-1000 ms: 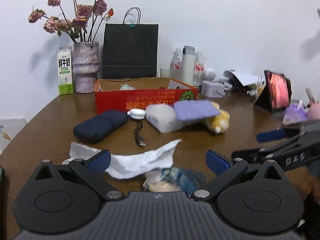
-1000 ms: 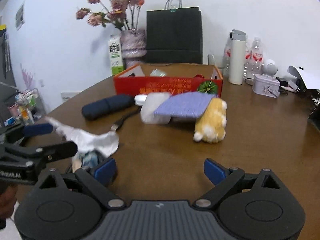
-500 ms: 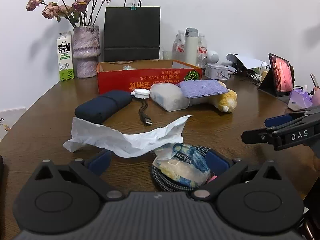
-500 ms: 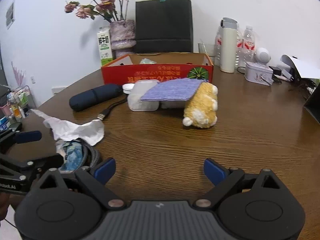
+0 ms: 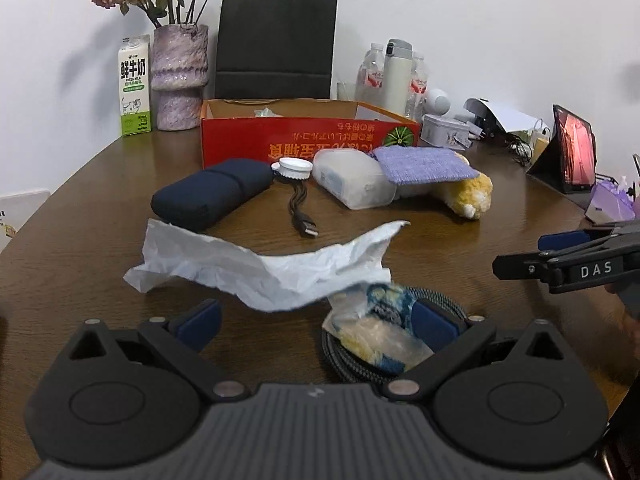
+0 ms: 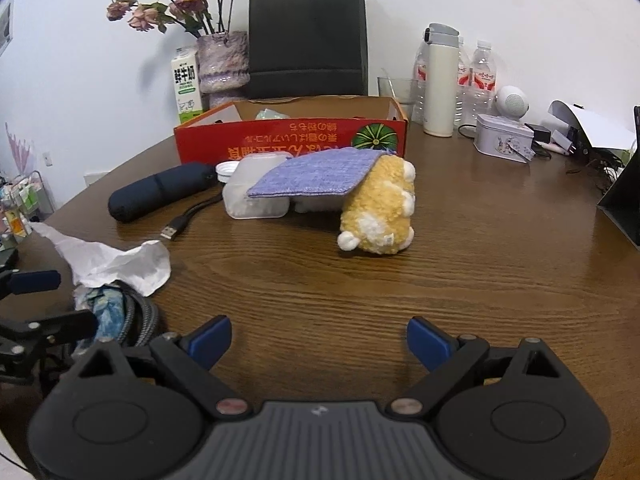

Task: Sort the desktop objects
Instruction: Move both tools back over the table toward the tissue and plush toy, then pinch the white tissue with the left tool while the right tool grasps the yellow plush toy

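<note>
My left gripper (image 5: 316,322) is open, low over the table's near edge. A crumpled white paper (image 5: 264,264) lies just ahead of it. A blue-and-yellow snack packet (image 5: 376,328) on a coiled braided cable (image 5: 448,304) lies against its right finger. My right gripper (image 6: 318,338) is open and empty over bare wood. Farther back lie a navy pouch (image 5: 212,194), a USB cable (image 5: 300,212), a clear plastic box (image 6: 256,192), a purple cloth (image 6: 320,172) and a yellow plush toy (image 6: 380,212). An open red cardboard box (image 6: 292,140) stands behind them.
A milk carton (image 5: 135,86), a vase of dried roses (image 5: 180,76) and a black paper bag (image 5: 276,44) stand at the back. Bottles and a white flask (image 6: 440,80), a tin (image 6: 504,136) and a tablet (image 5: 572,148) stand at the right.
Both grippers have pulled back toward the near edge and lowered. The snack packet and coiled cable now show fully by my left gripper's right finger. Both grippers stay open.
</note>
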`<state>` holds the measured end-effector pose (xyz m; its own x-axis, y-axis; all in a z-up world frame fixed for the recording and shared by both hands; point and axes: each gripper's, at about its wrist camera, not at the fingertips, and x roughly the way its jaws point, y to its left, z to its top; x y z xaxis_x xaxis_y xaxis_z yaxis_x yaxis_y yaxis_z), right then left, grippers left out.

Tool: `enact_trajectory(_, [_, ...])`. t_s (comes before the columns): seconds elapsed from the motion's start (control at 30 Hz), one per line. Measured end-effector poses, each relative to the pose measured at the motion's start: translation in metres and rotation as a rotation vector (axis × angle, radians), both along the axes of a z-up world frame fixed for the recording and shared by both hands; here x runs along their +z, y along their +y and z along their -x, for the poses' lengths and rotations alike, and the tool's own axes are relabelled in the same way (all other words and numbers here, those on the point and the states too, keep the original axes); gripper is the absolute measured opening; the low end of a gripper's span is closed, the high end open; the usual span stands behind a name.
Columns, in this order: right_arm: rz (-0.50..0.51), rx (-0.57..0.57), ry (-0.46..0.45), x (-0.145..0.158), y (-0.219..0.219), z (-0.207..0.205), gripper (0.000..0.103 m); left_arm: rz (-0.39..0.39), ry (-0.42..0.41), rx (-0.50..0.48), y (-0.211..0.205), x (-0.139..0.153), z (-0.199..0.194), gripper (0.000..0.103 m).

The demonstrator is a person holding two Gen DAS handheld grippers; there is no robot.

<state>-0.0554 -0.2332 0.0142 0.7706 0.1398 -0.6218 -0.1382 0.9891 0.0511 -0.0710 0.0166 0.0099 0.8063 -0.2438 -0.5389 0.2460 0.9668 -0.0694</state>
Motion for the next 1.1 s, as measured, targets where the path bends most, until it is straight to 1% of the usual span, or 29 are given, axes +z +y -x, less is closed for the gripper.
enact_trajectory(0.13, [0.002,0.006,-0.008,0.002,-0.001,-0.008,0.094,-0.001,0.002,0.019,0.002,0.002,-0.010,0.103])
enact_trajectory(0.27, [0.011,0.015,-0.022,0.002,0.002,-0.016,0.094,0.036,0.029,0.035,0.005,0.001,-0.021,0.103])
enact_trajectory(0.37, [0.005,0.015,-0.025,0.003,0.005,-0.025,0.093,0.042,0.020,0.053,0.004,0.004,-0.030,0.103])
enact_trajectory(0.5, [0.019,0.002,-0.057,0.008,0.009,-0.040,0.093,0.034,0.006,0.084,0.006,0.009,-0.053,0.103])
enact_trajectory(0.6, [0.015,-0.032,-0.064,0.010,0.006,-0.060,0.093,0.027,0.044,0.063,0.005,0.010,-0.070,0.101])
enact_trajectory(0.63, [0.019,-0.041,-0.055,0.010,0.006,-0.067,0.093,0.019,0.058,0.045,0.004,0.009,-0.075,0.101])
enact_trajectory(0.67, [0.030,-0.045,-0.046,0.009,0.007,-0.073,0.093,0.009,0.063,0.047,0.003,0.009,-0.079,0.102])
enact_trajectory(0.73, [0.064,-0.050,-0.045,0.005,0.010,-0.084,0.093,-0.017,0.059,0.101,0.001,0.013,-0.085,0.101])
enact_trajectory(0.77, [0.074,-0.055,-0.041,0.004,0.010,-0.089,0.094,-0.023,0.052,0.108,0.001,0.015,-0.087,0.102])
enact_trajectory(0.8, [0.083,-0.059,-0.040,0.002,0.010,-0.093,0.088,-0.035,0.059,0.121,0.001,0.016,-0.093,0.102])
enact_trajectory(0.83, [0.090,-0.062,-0.037,0.000,0.010,-0.097,0.072,-0.055,0.075,0.157,0.000,0.015,-0.100,0.099])
enact_trajectory(0.87, [0.098,-0.073,-0.028,-0.002,0.009,-0.100,0.062,-0.066,0.075,0.170,0.000,0.015,-0.106,0.086])
enact_trajectory(0.9, [0.109,-0.086,-0.029,-0.003,0.008,-0.102,0.046,-0.079,0.083,0.173,0.000,0.012,-0.113,0.054])
enact_trajectory(0.93, [0.107,-0.085,-0.030,-0.003,0.007,-0.102,0.046,-0.089,0.126,0.189,0.000,0.008,-0.123,0.033])
enact_trajectory(0.97, [0.094,-0.082,-0.028,-0.002,0.004,-0.102,0.045,-0.078,0.128,0.209,0.002,0.006,-0.128,0.016])
enact_trajectory(1.0, [0.080,-0.085,-0.030,-0.002,0.001,-0.100,0.044,-0.065,0.132,0.207,0.003,0.005,-0.132,0.009])
enact_trajectory(1.03, [0.072,-0.086,-0.031,-0.001,-0.001,-0.097,0.042,-0.052,0.131,0.209,0.005,0.005,-0.133,0.004])
enact_trajectory(1.1, [0.060,-0.085,-0.034,0.000,-0.005,-0.088,0.040,-0.012,0.126,0.215,0.010,0.007,-0.130,0.002])
